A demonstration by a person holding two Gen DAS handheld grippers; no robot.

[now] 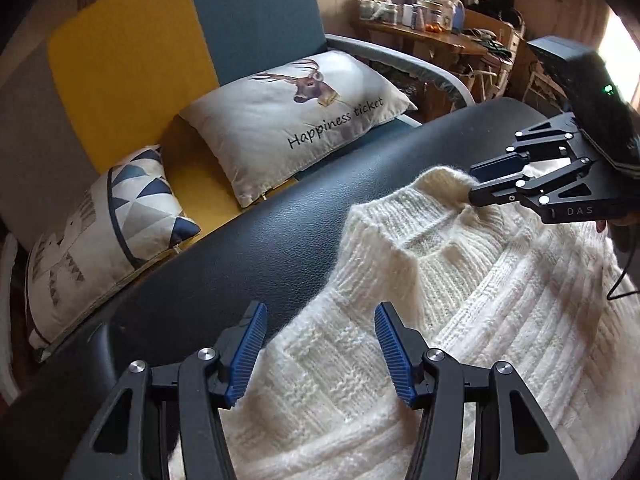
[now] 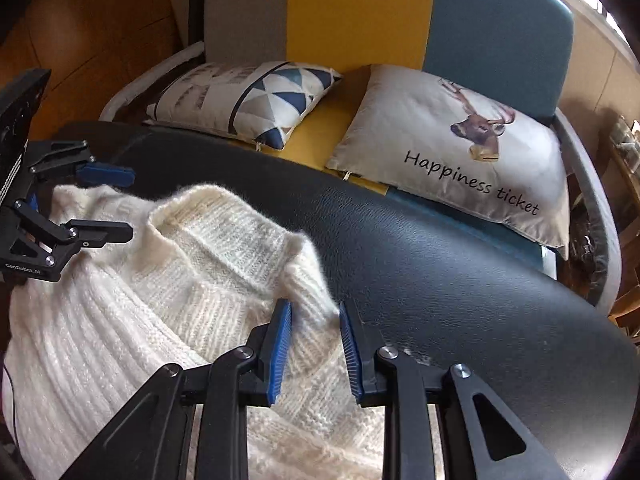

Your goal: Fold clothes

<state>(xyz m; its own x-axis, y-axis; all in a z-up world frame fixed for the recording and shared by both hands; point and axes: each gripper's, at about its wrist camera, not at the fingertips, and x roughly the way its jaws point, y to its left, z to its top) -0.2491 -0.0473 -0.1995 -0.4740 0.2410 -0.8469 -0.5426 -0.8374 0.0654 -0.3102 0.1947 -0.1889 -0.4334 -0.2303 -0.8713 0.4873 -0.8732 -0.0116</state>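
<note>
A white knit sweater [image 1: 460, 300] lies on a black leather surface [image 1: 260, 248], its collar pointing toward the sofa. It also shows in the right wrist view [image 2: 168, 280]. My left gripper [image 1: 320, 354] is open over the sweater's left shoulder edge, holding nothing; it also shows in the right wrist view [image 2: 120, 204]. My right gripper [image 2: 316, 354] is open with its blue pads either side of the sweater's right shoulder edge. In the left wrist view the right gripper [image 1: 476, 182] sits at the collar's right corner.
Beyond the black surface [image 2: 460, 280] stands a grey, yellow and teal sofa [image 1: 132, 60] with a deer cushion [image 1: 296, 120] and a triangle-pattern cushion [image 1: 104, 232]. A cluttered wooden table [image 1: 420, 28] stands at the back right.
</note>
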